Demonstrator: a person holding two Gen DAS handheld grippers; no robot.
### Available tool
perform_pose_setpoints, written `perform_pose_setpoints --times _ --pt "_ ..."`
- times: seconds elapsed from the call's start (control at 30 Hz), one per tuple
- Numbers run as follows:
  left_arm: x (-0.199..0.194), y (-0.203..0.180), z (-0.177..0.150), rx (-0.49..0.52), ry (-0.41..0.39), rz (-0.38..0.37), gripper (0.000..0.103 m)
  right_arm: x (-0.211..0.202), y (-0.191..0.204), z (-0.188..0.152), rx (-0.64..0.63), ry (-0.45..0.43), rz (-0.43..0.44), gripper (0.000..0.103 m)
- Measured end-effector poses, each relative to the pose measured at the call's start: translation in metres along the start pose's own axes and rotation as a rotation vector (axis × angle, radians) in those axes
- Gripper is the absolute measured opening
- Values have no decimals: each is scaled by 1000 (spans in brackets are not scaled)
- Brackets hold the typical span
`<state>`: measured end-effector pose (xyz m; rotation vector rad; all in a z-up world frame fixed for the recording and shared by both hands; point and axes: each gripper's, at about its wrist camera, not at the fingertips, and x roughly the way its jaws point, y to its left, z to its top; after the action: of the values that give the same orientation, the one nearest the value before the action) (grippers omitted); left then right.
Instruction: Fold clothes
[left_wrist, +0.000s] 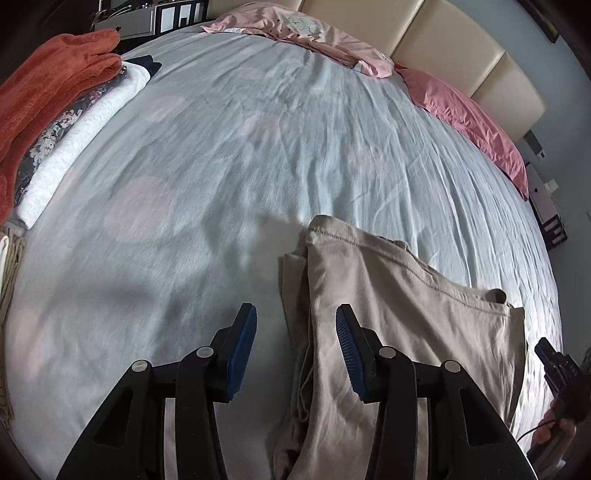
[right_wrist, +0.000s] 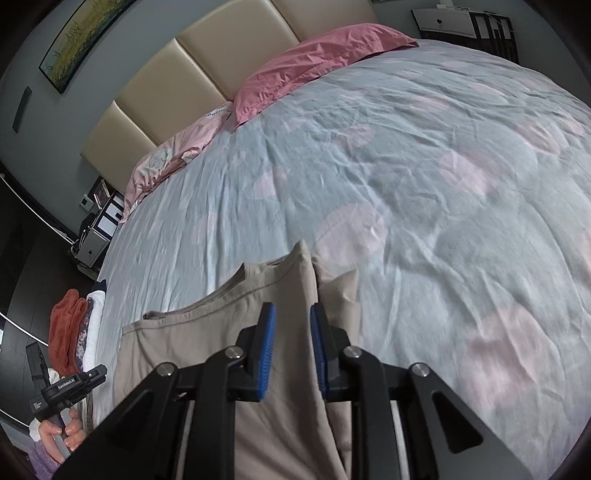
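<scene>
Item: fold in progress. Stack (left_wrist: 55, 122) of folded clothes, bed's (left_wrist: 229, 155) left edge. Left hand-held gripper (left_wrist: 295, 354): jaws apart, empty, above garment's left edge. Garment (left_wrist: 399, 325), beige, partly folded, near bed edge. Right hand-held gripper (right_wrist: 292, 354): jaws narrowly apart, nothing clamped. Next, likely: regrasp an edge for another fold.

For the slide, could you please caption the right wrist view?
Right gripper open above a folded beige garment on the bed.

Beige garment (left_wrist: 399, 314); pale-blue bedspread (left_wrist: 221, 166) w/ pink dots; pink pillow (right_wrist: 314, 62)
</scene>
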<state>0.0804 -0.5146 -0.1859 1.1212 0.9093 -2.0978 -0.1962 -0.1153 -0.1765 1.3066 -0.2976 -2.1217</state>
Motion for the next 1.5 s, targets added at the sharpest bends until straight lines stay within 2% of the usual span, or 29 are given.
perform_pose_setpoints --times 0.13,0.23,0.37,0.4,0.43,0.47,0.53,0.6,0.67,0.73,0.9,0.97,1.07,1.13,1.23,1.3,1.5 --pt "15 -1 12 -25 -26 -28 47 27 -9 14 38 31 37 24" --pt "22 -10 19 0 -68 -30 47 39 -9 23 32 32 40 24" --pt "39 -25 19 99 -80 22 46 51 -7 26 -3 39 25 24" --pt "45 -26 18 109 -64 37 45 53 -6 26 -12 41 19 22" --pt "50 -27 17 118 -47 52 40 54 -5 25 -21 36 14 14" --pt "55 -27 16 127 -29 67 39 54 -5 25 -29 32 6 11" --pt "57 -24 17 121 -23 75 32 50 -3 25 -38 14 -4 4" --pt "54 -20 18 105 -25 72 30 43 -1 26 -46 -17 -12 1" --pt "50 -16 20 80 -31 62 30 30 1 28 -55 -90 -29 1" --pt "49 -14 20 70 -34 61 30 24 0 31 -64 -123 -81 1" --pt "52 -13 18 86 -23 87 30 45 -16 28 -25 -38 -104 1" --pt "49 -14 18 92 -30 90 30 49 -20 28 -11 -11 -81 4" --pt "41 -13 20 91 -47 85 31 41 -28 29 51 -19 -54 10" --pt "35 -12 21 90 -59 81 31 34 -35 30 99 -27 -31 24" --pt "26 -9 23 81 -74 79 32 20 -42 24 159 -20 -4 35" --pt "25 -5 23 58 -67 68 33 16 -42 16 147 1 -26 43" --pt "26 -2 24 35 -45 43 33 31 -33 4 83 76 -31 43"
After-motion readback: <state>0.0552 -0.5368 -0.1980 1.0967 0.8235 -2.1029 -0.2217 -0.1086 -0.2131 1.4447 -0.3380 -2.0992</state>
